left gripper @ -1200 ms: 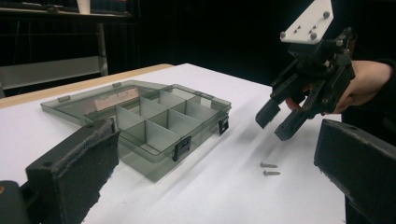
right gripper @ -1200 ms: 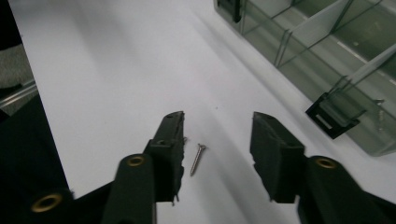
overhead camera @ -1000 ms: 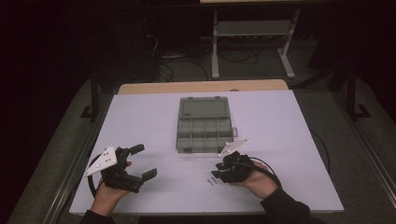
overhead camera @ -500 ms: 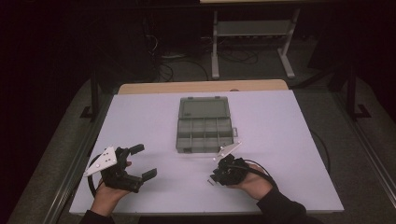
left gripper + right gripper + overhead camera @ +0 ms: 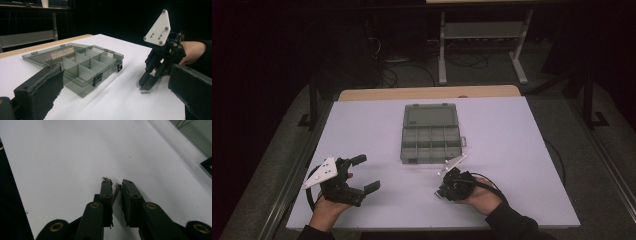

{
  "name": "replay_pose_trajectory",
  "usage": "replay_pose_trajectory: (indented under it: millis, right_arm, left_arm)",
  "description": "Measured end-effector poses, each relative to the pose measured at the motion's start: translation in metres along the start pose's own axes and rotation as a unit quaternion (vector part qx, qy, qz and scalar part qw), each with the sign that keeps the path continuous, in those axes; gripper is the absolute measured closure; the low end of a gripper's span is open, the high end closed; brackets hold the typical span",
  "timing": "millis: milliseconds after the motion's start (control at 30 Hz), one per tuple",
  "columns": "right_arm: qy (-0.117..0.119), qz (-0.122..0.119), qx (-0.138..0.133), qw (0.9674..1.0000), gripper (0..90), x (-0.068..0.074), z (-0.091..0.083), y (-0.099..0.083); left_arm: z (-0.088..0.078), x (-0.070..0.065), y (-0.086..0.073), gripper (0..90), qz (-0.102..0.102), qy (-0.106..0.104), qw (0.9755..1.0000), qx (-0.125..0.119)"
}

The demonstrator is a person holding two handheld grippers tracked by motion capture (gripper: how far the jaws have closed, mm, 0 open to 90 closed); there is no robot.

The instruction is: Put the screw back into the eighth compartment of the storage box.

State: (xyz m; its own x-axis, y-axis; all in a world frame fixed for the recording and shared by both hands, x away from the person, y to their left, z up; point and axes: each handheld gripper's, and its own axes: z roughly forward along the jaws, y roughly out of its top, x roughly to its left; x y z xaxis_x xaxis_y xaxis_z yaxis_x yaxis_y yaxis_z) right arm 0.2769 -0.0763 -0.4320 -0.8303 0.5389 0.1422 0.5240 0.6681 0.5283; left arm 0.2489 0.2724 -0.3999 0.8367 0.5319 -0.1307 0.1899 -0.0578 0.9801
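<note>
From my seat, the open organizer box [image 5: 431,135] sits mid-worktop [image 5: 522,150], its lid laid flat toward the far edge, and it is the one bulky obstacle. Broad bare lanes run on both sides of it. The near strip between my left gripper [image 5: 362,175] and right gripper [image 5: 441,192] is passable, save small screws [image 5: 145,92] lying by the right gripper's fingers [image 5: 147,83].

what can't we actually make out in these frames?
- Right tongs, right gripper view: a screw sits between the tips; whether the pads press it is hidden by the narrow gap.
- High view: screws under the right tongs are too small.
- Compartment box, left gripper view: near corner hidden by the left tongs' pad; contents unclear through the tinted walls.
- Second screw: type too small to tell.
</note>
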Motion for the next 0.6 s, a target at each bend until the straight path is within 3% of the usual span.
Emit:
replay_pose_trajectory:
  millis: [267, 600]
  right_arm:
    - [-0.012, -0.014, 0.004, 0.9998, 86.0, -0.002, 0.0008, -0.0003]
    - [-0.008, -0.002, 0.009, 0.9999, 87.6, -0.0024, 0.0007, 0.0013]
  left_arm:
    - [0.0002, -0.0004, 0.0001, 0.0, 0.0, 0.0, 1.0, 0.001]
    - [0.0002, -0.0008, 0.0003, 0.0, -0.001, -0.001, 1.0, 0.0]
